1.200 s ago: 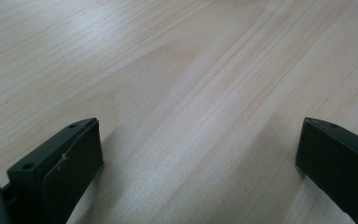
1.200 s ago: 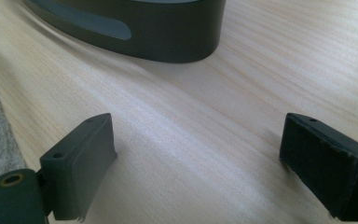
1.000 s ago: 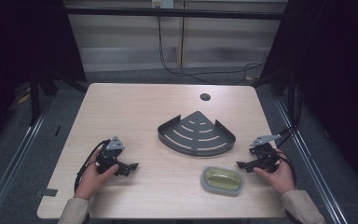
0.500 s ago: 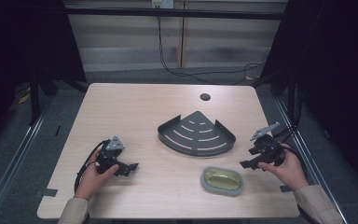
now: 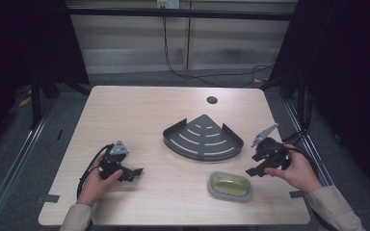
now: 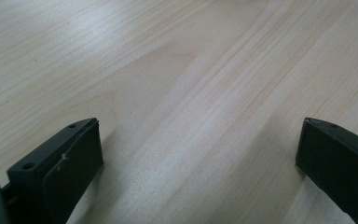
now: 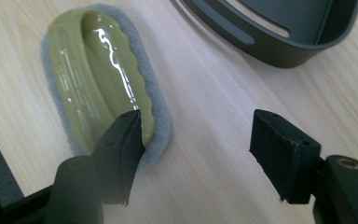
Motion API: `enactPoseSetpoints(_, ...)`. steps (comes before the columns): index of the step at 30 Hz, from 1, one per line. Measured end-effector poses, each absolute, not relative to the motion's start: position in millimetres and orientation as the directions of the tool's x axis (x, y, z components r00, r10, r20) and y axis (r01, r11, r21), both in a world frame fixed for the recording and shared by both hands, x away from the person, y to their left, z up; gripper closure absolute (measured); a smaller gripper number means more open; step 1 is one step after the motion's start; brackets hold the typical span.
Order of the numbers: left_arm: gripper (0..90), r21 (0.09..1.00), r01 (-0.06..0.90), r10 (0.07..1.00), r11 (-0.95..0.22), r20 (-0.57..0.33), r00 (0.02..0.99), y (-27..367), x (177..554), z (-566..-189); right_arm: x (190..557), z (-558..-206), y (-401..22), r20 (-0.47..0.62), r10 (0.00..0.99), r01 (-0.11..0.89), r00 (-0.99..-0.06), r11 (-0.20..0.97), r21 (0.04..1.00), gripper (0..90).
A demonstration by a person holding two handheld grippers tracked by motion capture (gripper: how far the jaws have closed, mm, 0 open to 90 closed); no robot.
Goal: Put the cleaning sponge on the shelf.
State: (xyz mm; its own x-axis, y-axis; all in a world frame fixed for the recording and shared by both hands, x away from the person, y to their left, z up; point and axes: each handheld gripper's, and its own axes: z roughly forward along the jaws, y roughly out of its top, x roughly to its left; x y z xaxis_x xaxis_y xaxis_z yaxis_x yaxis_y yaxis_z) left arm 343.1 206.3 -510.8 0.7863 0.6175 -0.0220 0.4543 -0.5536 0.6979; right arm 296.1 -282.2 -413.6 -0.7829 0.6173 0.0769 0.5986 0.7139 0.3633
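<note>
A scrub sponge (image 5: 230, 186) with a glossy olive top and a grey pad lies near the table's front edge, right of centre. A dark grey quarter-round corner shelf (image 5: 203, 137) sits behind it in the middle. My right gripper (image 5: 254, 171) hovers just right of the sponge, tilted down, jaws open and empty. In the right gripper view the sponge (image 7: 98, 74) lies ahead at left, partly behind one jaw, with the shelf rim (image 7: 270, 44) at the top. My left gripper (image 5: 136, 174) rests low at front left, open, with bare wood between its jaws.
The wooden table (image 5: 139, 115) has a small dark round hole (image 5: 212, 100) near its back edge. Cables trail from both grippers toward the person's hands. Metal rails run along both sides of the table, with dark floor beyond.
My right gripper has lifted and tilted, its grey top plate now angled up, and it has shifted slightly toward the sponge. The left gripper has stayed put.
</note>
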Motion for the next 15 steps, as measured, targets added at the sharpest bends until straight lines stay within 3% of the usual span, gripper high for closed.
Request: enactPoseSetpoints(15, 0.0, 0.698, 0.454, 0.618, -0.554, -0.021, 0.786, 206.3, 343.1, -510.8, 289.2, -406.8, -249.7, 0.102, 0.508, 0.514, -0.856, 0.81, 0.282, 39.7)
